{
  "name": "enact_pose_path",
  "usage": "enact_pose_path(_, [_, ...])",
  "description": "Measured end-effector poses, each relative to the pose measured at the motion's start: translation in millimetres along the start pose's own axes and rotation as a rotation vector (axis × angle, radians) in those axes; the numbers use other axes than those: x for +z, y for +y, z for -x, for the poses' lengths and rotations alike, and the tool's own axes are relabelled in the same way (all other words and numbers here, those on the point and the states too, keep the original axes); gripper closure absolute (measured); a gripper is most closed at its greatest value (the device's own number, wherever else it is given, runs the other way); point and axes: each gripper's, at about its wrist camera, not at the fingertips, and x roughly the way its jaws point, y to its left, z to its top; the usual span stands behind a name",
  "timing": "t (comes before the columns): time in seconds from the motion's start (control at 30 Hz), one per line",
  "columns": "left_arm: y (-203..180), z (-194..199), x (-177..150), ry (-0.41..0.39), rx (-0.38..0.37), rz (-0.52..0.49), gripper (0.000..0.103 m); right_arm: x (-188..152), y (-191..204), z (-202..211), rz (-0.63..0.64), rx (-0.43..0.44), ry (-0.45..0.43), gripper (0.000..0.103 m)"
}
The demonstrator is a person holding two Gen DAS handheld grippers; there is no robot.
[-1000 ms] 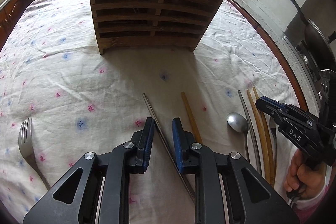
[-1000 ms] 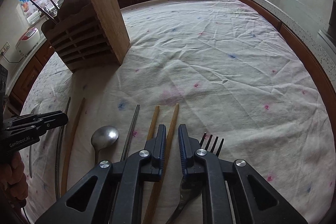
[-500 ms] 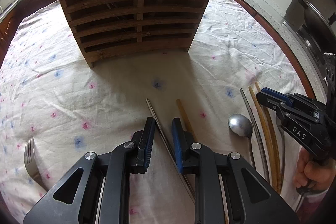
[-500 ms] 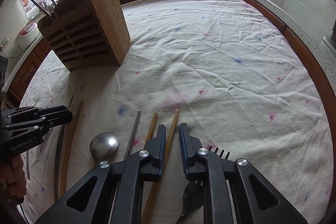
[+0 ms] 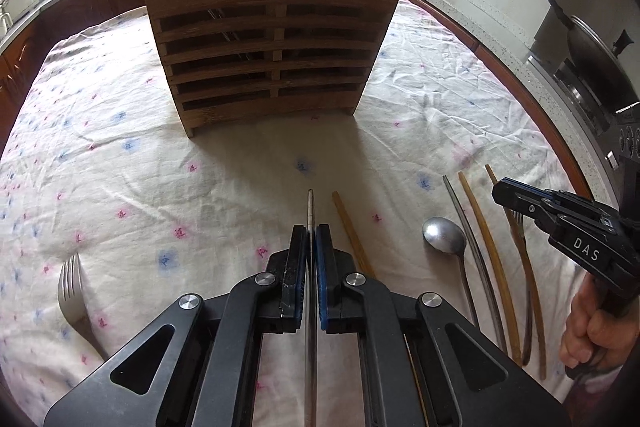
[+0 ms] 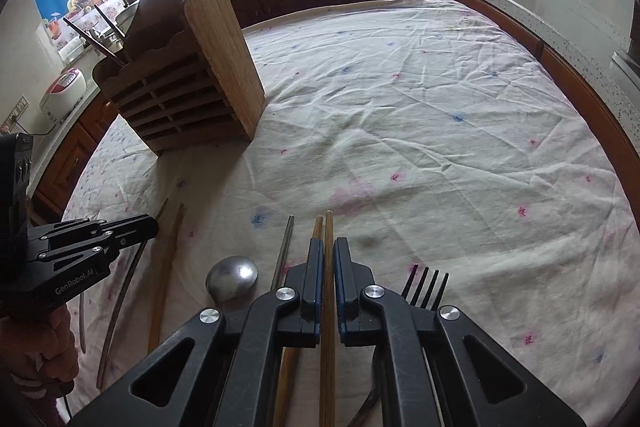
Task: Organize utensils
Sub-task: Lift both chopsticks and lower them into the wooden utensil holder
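A slatted wooden utensil holder (image 5: 272,43) (image 6: 188,83) stands on the flowered cloth with some sticks in it. My left gripper (image 5: 310,231) (image 6: 150,225) has its jaws closing tight on a metal chopstick (image 5: 310,203), whose tip pokes out ahead of the pads. A wooden chopstick (image 5: 352,227) lies just right of it. My right gripper (image 6: 329,243) (image 5: 498,193) has its jaws closing tight on a wooden chopstick (image 6: 329,221). A second wooden chopstick (image 6: 317,227) lies against its left side.
On the cloth lie a spoon (image 5: 444,235) (image 6: 232,277), another metal chopstick (image 6: 286,247), a fork (image 5: 70,287) at the far left and a fork (image 6: 424,283) by the right gripper. A pan (image 5: 592,55) sits on the counter at the right.
Both grippers' jaws have gone from slightly apart to pinched on a chopstick each. The left gripper has lifted a little, and the metal chopstick now lines up with its fingers.
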Motion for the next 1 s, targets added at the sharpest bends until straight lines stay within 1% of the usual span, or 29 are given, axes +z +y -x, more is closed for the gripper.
enact_pose_path(0.13, [-1, 39, -5, -0.076, -0.032, 0.004, 0.099, -2, 8, 26, -0.004, 0.04, -0.043, 0.098])
enact_pose_path(0.23, [2, 70, -8, -0.133, -0.07, 0.025, 0.099, -1, 18, 49, 0.013, 0.058, -0.087, 0.098])
enact_pose_path(0.5, [11, 137, -21, -0.265, -0.147, 0.072, 0.099, 1, 33, 107, 0.037, 0.082, -0.21, 0.098])
enact_pose_path(0.7, [19, 175, -32, -0.345, -0.195, 0.098, 0.099, 3, 46, 147, 0.059, 0.093, -0.304, 0.098])
enact_pose_path(0.83, [20, 192, -37, -0.384, -0.2, 0.093, 0.099, 4, 54, 170, 0.075, 0.096, -0.364, 0.098])
enact_pose_path(1.0, [22, 204, -39, -0.42, -0.204, 0.095, 0.099, 8, 58, 184, 0.076, 0.102, -0.413, 0.098])
